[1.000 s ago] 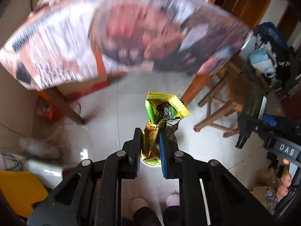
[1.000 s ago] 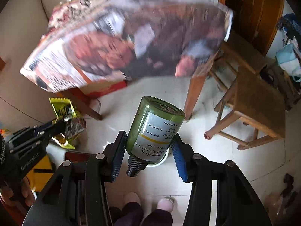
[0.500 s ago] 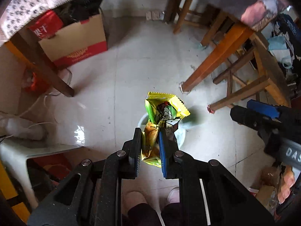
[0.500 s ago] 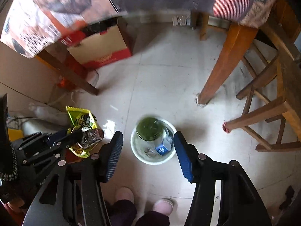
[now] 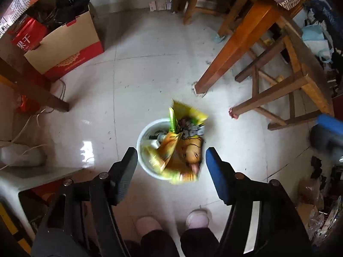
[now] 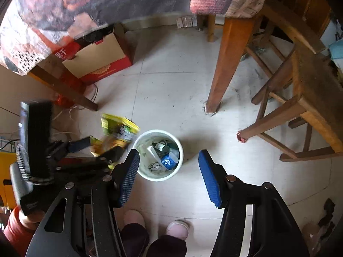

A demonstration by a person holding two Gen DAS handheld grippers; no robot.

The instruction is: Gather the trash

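Both grippers have dropped toward the floor, and the left gripper (image 5: 170, 156) has just spread its jaws, releasing the yellow snack wrapper (image 5: 182, 143), which now falls blurred over the white bin (image 6: 159, 176). We judge it may catch the rim and land outside. Our right gripper (image 6: 168, 166) hangs spread and empty; the green bottle (image 6: 161, 146) seems to lie inside, half buried.

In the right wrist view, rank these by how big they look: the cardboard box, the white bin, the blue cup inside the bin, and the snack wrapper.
1. cardboard box
2. white bin
3. snack wrapper, blurred and nearer the camera than the floor, so its place against the bin is unsure
4. blue cup
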